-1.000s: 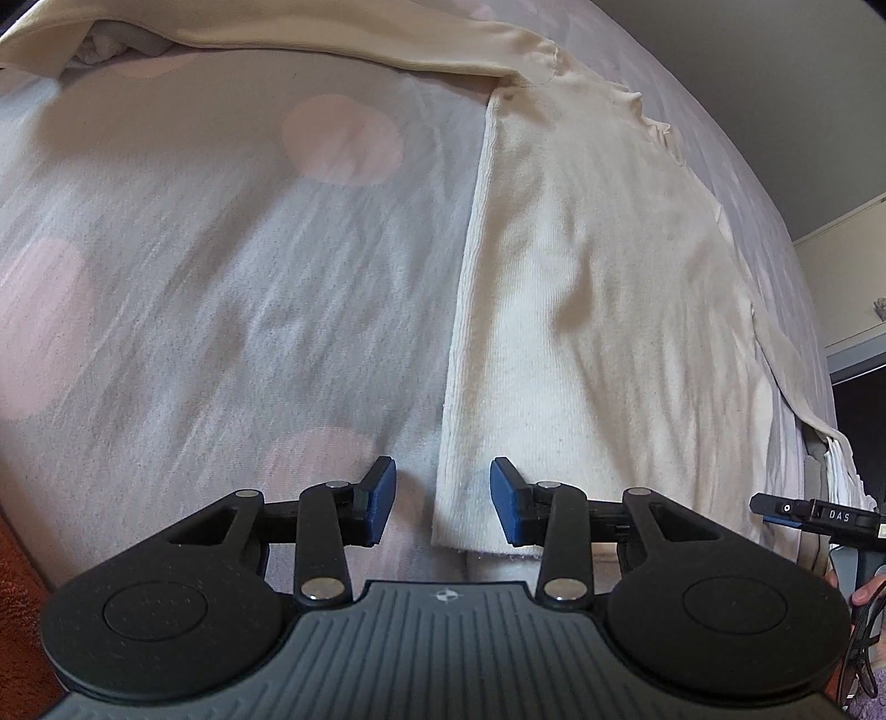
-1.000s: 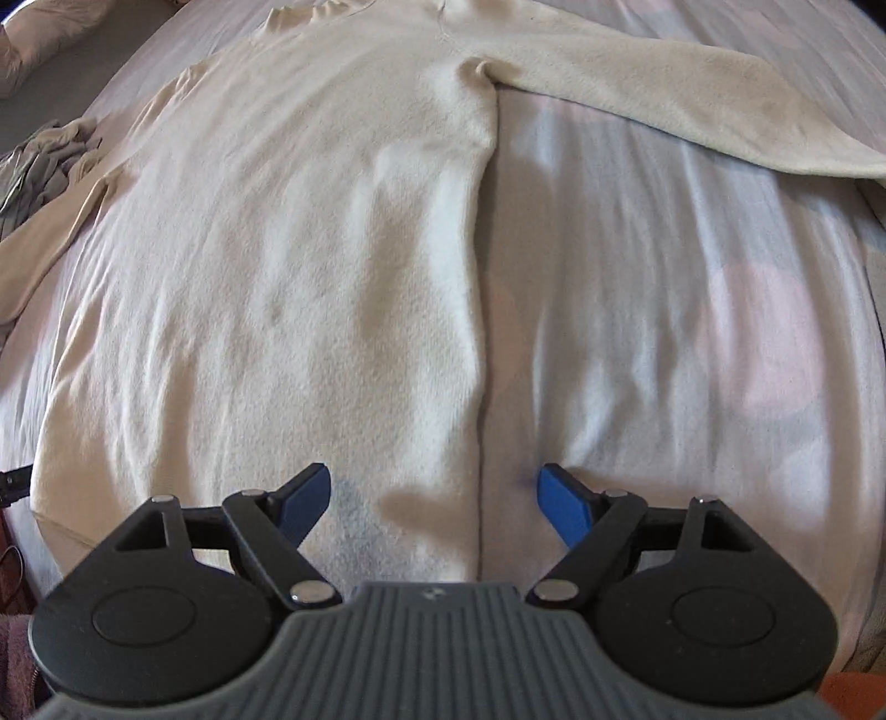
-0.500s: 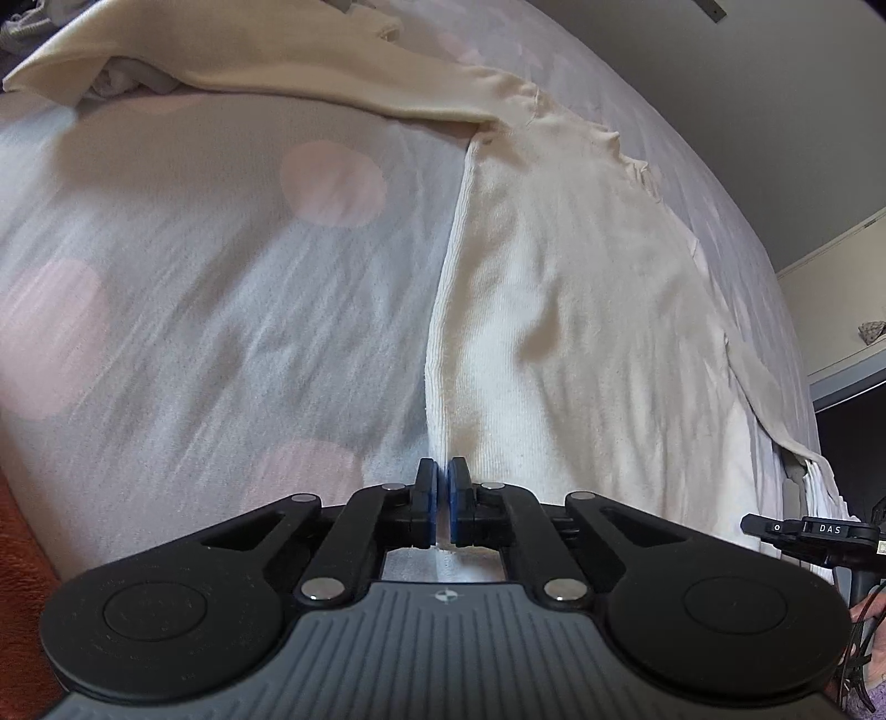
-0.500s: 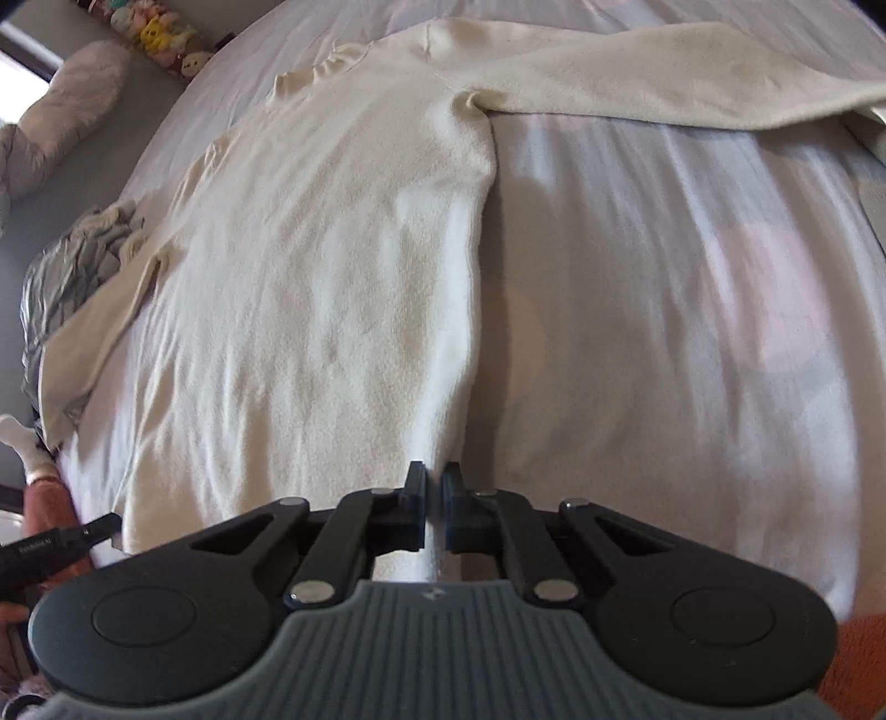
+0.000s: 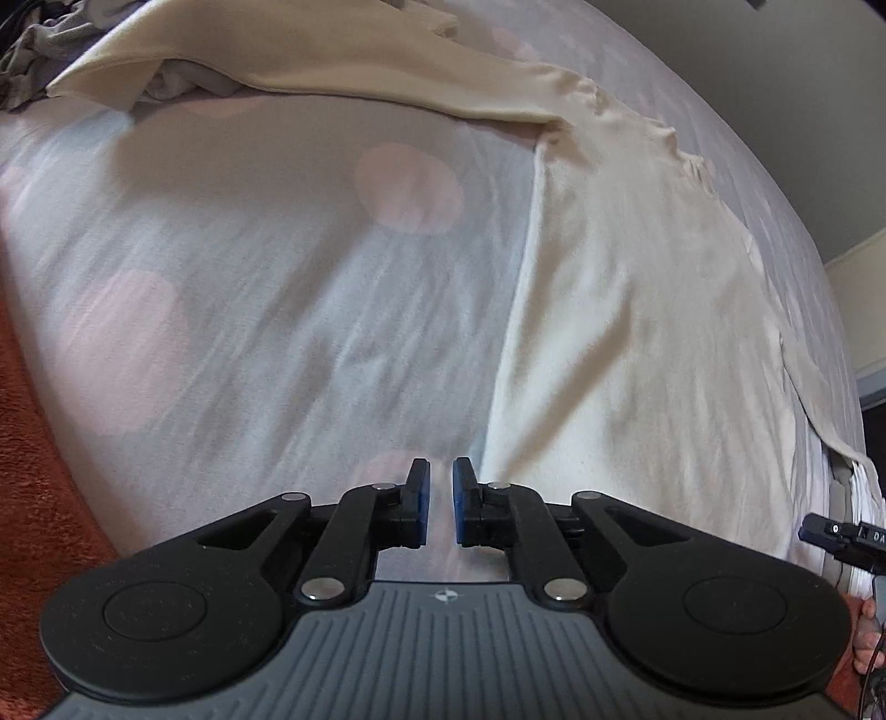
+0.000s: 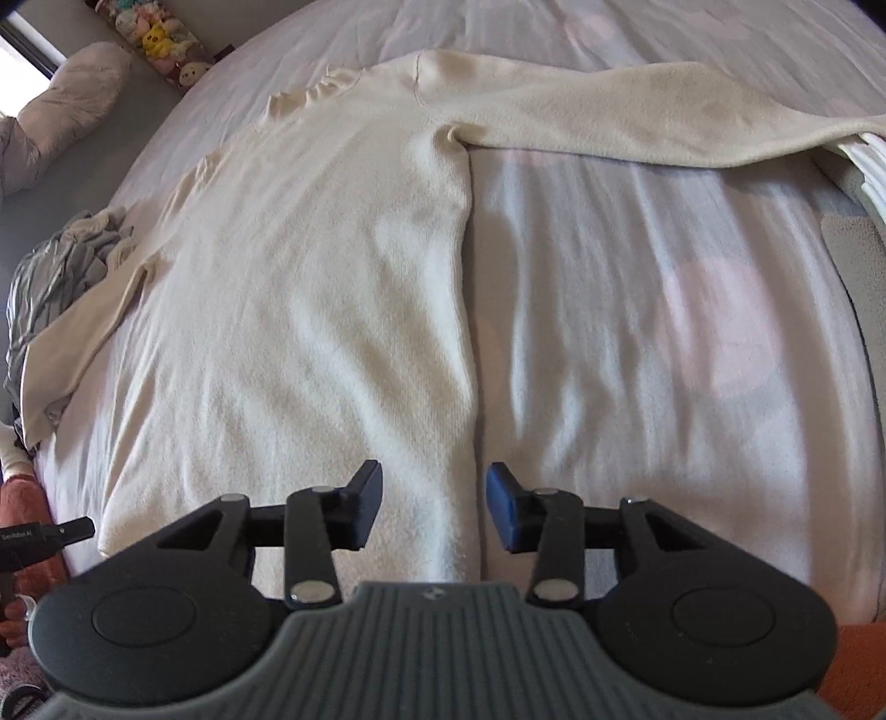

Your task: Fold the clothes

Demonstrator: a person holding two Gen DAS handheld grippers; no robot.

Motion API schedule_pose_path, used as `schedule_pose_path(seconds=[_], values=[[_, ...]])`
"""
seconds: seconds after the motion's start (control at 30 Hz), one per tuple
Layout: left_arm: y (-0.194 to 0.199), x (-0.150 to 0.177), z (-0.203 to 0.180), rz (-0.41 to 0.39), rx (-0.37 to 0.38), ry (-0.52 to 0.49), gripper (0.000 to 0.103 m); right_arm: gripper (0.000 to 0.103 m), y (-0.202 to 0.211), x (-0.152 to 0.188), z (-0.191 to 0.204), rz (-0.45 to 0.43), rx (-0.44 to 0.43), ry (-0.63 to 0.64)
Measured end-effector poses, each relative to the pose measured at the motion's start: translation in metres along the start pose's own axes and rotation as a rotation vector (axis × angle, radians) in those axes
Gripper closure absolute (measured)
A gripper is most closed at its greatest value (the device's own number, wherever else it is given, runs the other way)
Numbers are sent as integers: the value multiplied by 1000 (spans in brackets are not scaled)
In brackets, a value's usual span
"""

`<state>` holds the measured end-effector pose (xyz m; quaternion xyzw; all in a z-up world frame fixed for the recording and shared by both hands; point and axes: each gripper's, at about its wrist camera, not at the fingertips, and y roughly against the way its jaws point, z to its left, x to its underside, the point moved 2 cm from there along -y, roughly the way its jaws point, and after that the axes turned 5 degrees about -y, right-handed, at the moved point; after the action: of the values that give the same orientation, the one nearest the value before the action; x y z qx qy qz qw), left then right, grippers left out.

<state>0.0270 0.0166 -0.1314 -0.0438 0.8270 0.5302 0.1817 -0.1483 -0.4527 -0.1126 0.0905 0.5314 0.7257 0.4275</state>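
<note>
Sweater (image 6: 310, 310) hem by bedsheet (image 6: 637, 310) edge.

1. Sweater (image 6: 310, 310) — plain cream.
2. Bedsheet (image 5: 249, 288) — pale lilac-white with large pink dots.
3. Crumpled garment (image 6: 61, 277) at the bed's left edge — grey.
4. Blanket (image 5: 27, 498) — rust orange.
5. Gripper pads (image 6: 506, 515) — blue on black.

A pale bedsheet (image 6: 637, 288) with pink dots, plush toys (image 6: 160, 44), and a pillow (image 6: 61, 111).
</note>
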Motion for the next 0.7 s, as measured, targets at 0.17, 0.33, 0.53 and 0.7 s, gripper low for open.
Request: schedule_pose_path(seconds=[0.17,0.33,0.53,0.7], values=[[17,-16,19,-110,-40,85,83,40,6,-11,-4,-74,22,-65],[30,-41,36,-246,-88,182,58,33,7,-24,5,-186,81,-43],[44,-73,64,-371,-128,277,57,29,-13,-24,18,-184,139,34],[55,-97,91,-441,-134,364,56,28,-21,-21,21,-166,187,74]])
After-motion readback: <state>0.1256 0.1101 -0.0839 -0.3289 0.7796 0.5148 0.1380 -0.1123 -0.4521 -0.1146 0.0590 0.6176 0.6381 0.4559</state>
